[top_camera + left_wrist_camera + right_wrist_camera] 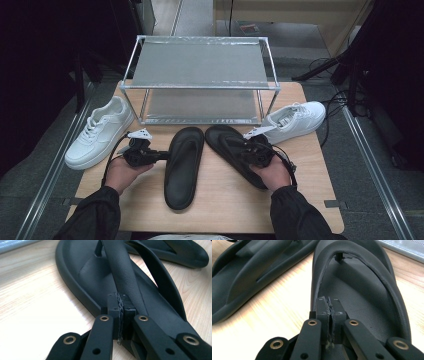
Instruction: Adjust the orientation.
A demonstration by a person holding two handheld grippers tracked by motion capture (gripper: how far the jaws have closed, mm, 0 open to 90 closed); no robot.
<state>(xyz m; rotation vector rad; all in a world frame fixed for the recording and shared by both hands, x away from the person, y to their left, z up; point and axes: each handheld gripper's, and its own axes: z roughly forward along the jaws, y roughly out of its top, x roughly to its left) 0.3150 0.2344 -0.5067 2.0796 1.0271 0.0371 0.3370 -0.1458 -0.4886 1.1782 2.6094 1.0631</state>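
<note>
Two black flip-flops lie side by side on the wooden table (pixel 225 205). My left gripper (pixel 165 155) reaches in from the left to the left flip-flop (pixel 184 165). In the left gripper view, the gripper (pixel 121 307) is shut on the near end of that flip-flop's strap (pixel 125 272) above the sole (pixel 82 272). My right gripper (pixel 248 150) sits over the right flip-flop (pixel 227 142). In the right gripper view, its pads (pixel 330 312) are pinched on the left branch of that strap (pixel 317 277), and the footbed (pixel 367 297) lies beyond.
A two-shelf metal rack (pixel 200 65) stands at the back of the table. A white sneaker (pixel 100 131) lies at the left edge and another (pixel 295 119) at the right, beside the rack. Bare wood lies in front of the flip-flops.
</note>
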